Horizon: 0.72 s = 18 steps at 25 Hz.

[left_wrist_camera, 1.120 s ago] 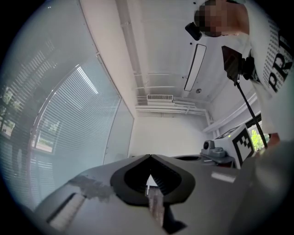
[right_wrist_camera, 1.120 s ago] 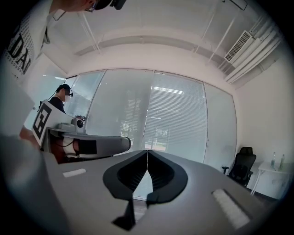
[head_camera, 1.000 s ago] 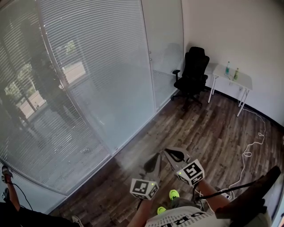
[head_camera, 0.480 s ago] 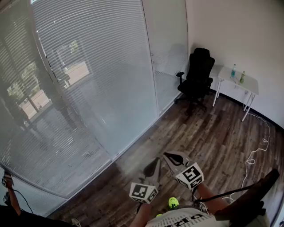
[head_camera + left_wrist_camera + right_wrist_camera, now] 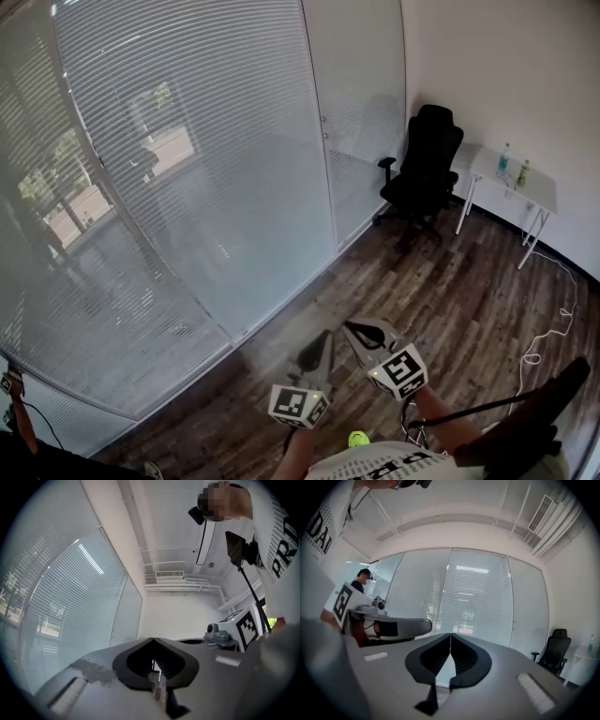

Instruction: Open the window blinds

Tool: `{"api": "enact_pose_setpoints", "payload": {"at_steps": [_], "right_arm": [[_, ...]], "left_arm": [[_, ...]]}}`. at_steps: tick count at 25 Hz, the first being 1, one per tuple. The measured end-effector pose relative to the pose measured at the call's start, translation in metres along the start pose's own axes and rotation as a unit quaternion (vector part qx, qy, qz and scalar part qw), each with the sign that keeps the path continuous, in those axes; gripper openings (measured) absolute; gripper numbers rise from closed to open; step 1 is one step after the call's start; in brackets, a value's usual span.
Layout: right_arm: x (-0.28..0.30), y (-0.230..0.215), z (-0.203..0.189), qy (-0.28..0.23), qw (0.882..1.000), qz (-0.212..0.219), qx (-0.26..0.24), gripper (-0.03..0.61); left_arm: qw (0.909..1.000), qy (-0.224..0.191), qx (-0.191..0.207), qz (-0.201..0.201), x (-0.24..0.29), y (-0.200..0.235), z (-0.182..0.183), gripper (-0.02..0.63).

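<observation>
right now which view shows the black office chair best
The head view: the black office chair shows whole and unblocked. The right gripper view has it small at the edge; the left gripper view lacks it.

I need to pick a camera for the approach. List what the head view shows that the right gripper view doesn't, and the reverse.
Only the head view: the white cable lying on the floor, and the marker cube on the right hand-held gripper. Only the right gripper view: that gripper's jaws closed together with nothing between them, a ceiling vent, and a second person at far left. Both: the lowered window blinds, the black office chair and the left hand-held gripper.
</observation>
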State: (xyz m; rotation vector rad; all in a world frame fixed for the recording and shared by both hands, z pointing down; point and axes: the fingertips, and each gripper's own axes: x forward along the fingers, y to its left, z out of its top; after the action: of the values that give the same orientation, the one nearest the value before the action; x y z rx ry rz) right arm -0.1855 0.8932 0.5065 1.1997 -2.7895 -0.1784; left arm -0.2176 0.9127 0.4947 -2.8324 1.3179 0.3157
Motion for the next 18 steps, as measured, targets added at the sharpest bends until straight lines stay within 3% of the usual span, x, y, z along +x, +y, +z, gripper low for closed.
{"api": "enact_pose_setpoints", "payload": {"at_steps": [8,18], "right_arm": [[0.001,-0.049,0.014,-0.005,1.0,-0.003,0.008,0.009],[0.045,-0.097,0.005,0.003,1.0,-0.021,0.006,0.009]], "left_arm": [[1.0,0.006,0.001,-0.005,0.054,-0.007,0.005,-0.008],[0.9997,0.005,0.002,-0.023,0.109,0.028,-0.003,-0.008]]}}
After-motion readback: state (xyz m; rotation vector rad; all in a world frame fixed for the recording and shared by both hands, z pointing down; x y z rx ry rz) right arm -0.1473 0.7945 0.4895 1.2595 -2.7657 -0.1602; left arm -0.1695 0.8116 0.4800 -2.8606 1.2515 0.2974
